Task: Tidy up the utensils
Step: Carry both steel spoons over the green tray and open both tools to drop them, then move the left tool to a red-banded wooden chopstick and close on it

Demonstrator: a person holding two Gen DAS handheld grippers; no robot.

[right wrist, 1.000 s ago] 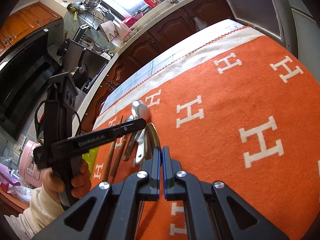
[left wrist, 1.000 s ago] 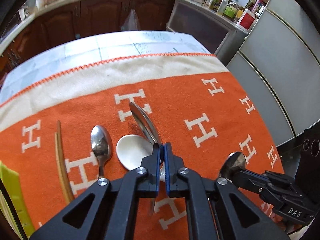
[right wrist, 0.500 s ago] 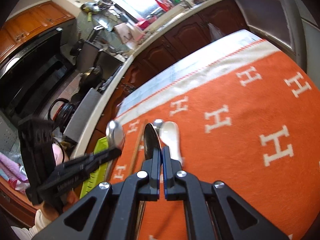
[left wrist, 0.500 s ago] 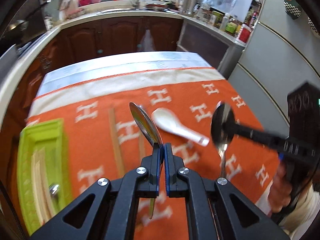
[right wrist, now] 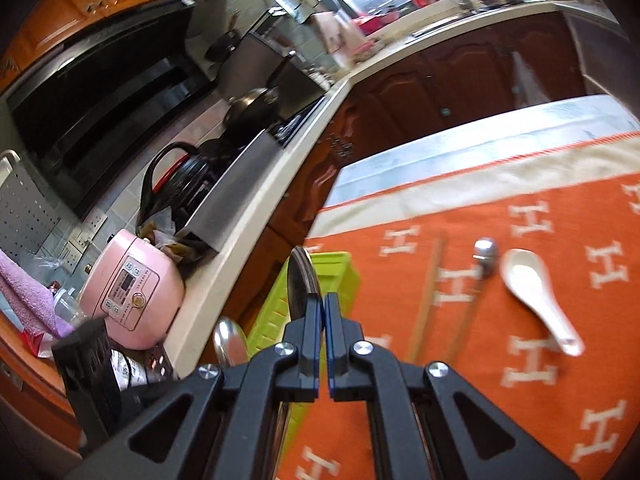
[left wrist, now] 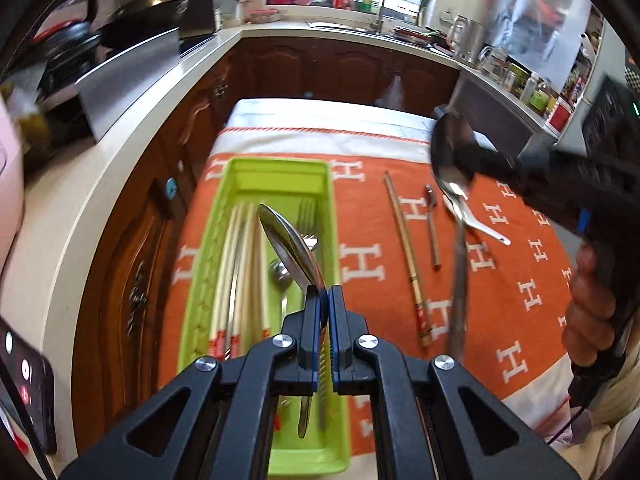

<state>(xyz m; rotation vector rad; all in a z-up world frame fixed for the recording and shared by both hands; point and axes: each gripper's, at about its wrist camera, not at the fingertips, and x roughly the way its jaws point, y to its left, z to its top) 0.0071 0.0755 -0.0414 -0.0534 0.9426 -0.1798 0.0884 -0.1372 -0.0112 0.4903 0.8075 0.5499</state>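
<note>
The left gripper point(left wrist: 325, 300) is pressed together on the handle of a steel spoon point(left wrist: 290, 246). The spoon's long axis runs along the gripper's line; its bowl points up and away toward the far end of the green tray point(left wrist: 280, 168), the handle end hanging below the fingers. It is held above the tray, over the pale chopsticks point(left wrist: 240, 264) and forks point(left wrist: 307, 216) lying lengthwise inside.

The right gripper point(right wrist: 323, 308) is also pinched shut, on a second spoon point(right wrist: 298, 280) seen edge-on, its bowl pointing up past the fingertips, above the tray's far corner. In the left view this spoon's handle hangs down, blurred, over the cloth.

The tray sits along the left edge of the orange cloth point(left wrist: 372, 240), which is patterned with white letters "H" and has a cream band at its far edge. To the tray's right, on the cloth, lie a single brown chopstick point(left wrist: 406, 248), a small metal spoon point(left wrist: 432, 224) and a white ceramic spoon point(right wrist: 534, 292), all roughly parallel to the tray. No writing on either gripper can be read.
</note>
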